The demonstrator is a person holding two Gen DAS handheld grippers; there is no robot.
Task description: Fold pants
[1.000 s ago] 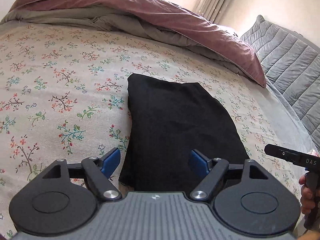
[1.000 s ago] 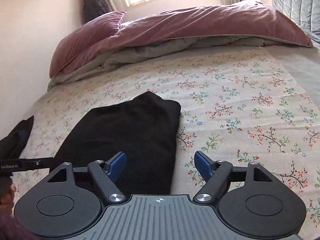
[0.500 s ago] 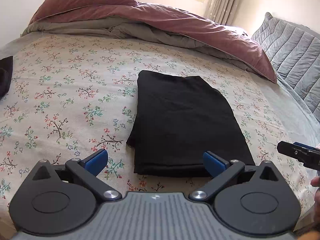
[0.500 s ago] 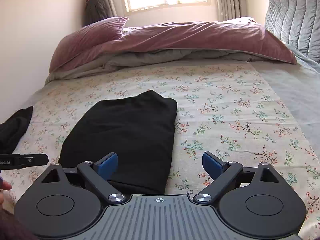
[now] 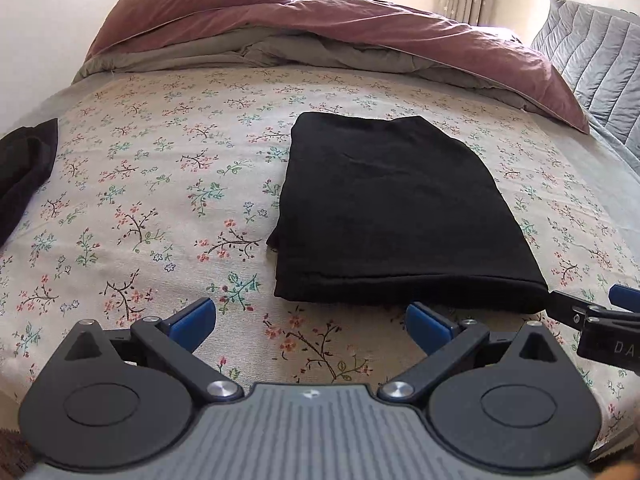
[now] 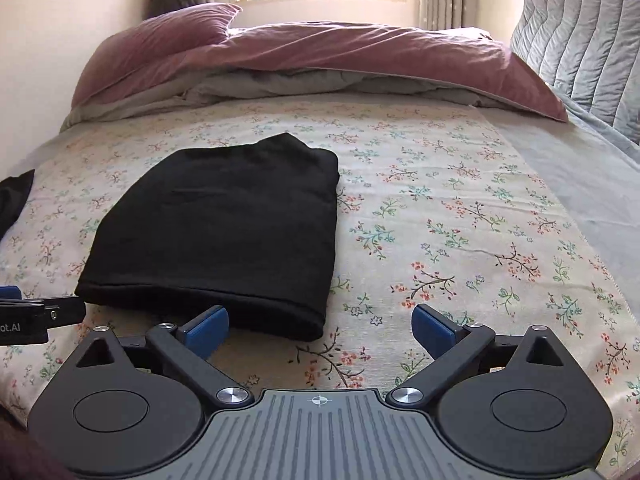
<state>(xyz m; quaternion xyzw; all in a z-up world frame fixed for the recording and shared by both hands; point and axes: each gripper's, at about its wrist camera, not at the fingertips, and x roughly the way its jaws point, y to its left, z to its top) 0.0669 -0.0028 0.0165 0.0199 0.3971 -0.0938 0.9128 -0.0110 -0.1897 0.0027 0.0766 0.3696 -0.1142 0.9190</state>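
**Nearly done: black pants lie folded on a flowered bed**

Closest to the lens, the left gripper [image 5: 310, 326] hangs just short of the near edge of the pants [image 5: 384, 216], its blue fingers [image 5: 192, 322] spread wide with nothing between them but sheet. The right gripper [image 6: 320, 328] is alongside, just off the bundle's near right corner; its jaws have just been opening, and they too hold nothing, one of its fingers [image 6: 208, 328] sitting just beside the cloth.

The pants lie flat on the bed [image 5: 140, 208] as a compact dark rectangle of several layers, near its middle. Its long axis runs away from the cameras towards the pillows, with a thick rounded fold along the near short edge and the far short edge slightly uneven. Which end holds the waistband cannot be told.

By the look of it the cloth is soft, light and limp; it would sag if lifted by one corner. A safer hold would pinch all layers at both corners of the near fold, one gripper each.

Off to the left lies another dark garment [image 5: 24, 176]. Beyond, a mauve duvet [image 5: 360, 28] is bunched at the head of the bed, beside a grey quilted cushion [image 6: 580, 48].
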